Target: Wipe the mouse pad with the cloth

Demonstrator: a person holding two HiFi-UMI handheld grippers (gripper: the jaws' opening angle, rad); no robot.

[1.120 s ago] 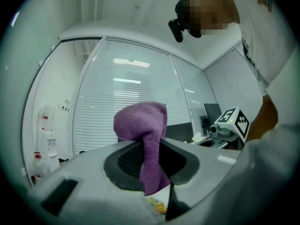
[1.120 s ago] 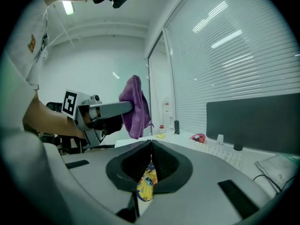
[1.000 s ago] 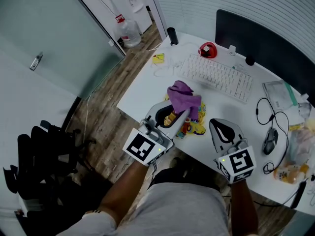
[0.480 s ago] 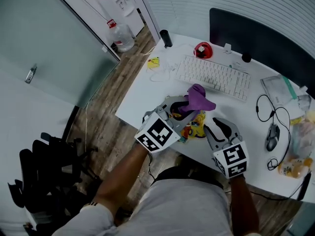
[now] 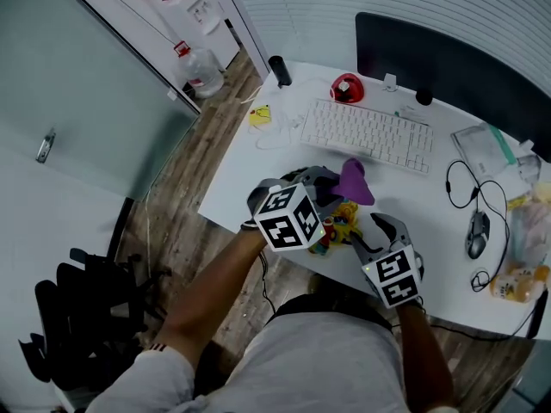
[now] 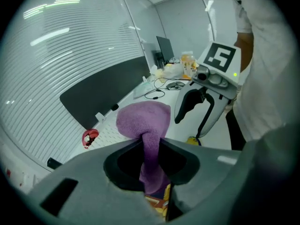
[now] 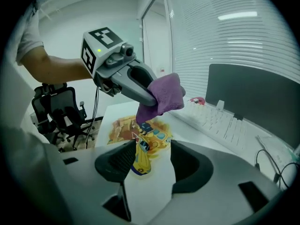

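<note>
My left gripper (image 5: 337, 189) is shut on a purple cloth (image 5: 355, 181), which bunches out past the jaws; in the left gripper view the cloth (image 6: 146, 125) is pinched in the gap. It hangs just above a colourful yellow mouse pad (image 5: 341, 223) near the desk's front edge. My right gripper (image 5: 368, 231) is at the pad's right side. Its jaws are opening and grip nothing. In the right gripper view, the pad (image 7: 140, 135) lies on the desk below and beyond the right gripper (image 7: 150, 150). The left gripper (image 7: 145, 97) holds the cloth (image 7: 164, 93) over the pad's far part.
A white keyboard (image 5: 366, 134) lies behind the pad, with a dark monitor (image 5: 448, 54) beyond it. A red object (image 5: 346, 87) and a black cylinder (image 5: 277, 70) sit at the back left. A wired mouse (image 5: 478, 233) and bags (image 5: 516, 265) are on the right. An office chair (image 5: 77, 317) stands left.
Both grippers have come down toward the desk. The left gripper has rolled and carried the cloth right, over the pad. The right gripper's jaws have parted.
</note>
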